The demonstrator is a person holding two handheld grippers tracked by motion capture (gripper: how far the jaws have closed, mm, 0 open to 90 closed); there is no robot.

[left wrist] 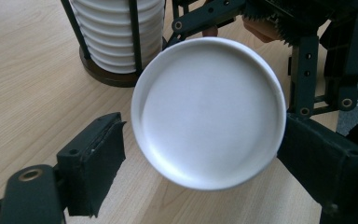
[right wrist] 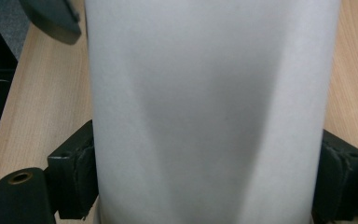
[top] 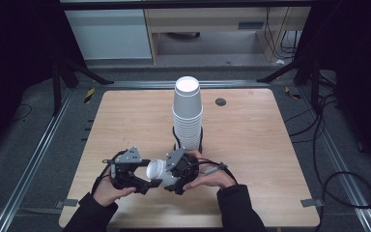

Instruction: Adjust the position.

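A single white paper cup (top: 158, 171) lies on its side in the air just above the table's front, between my two grippers. My right gripper (top: 170, 175) is shut on its wall; in the right gripper view both pads (right wrist: 70, 182) press the cup (right wrist: 205, 107). My left gripper (top: 147, 175) faces the cup's round end (left wrist: 209, 112) with its jaws open around it, and the left pad (left wrist: 95, 168) stands clear of the rim. A tall stack of white cups (top: 187, 113) stands upright in a black wire holder behind them.
The wooden table (top: 256, 154) has a small black grommet (top: 221, 102) at the back right. The stack's round dark base (left wrist: 103, 74) sits close beyond the held cup. Metal rails and cables run along the floor on both sides.
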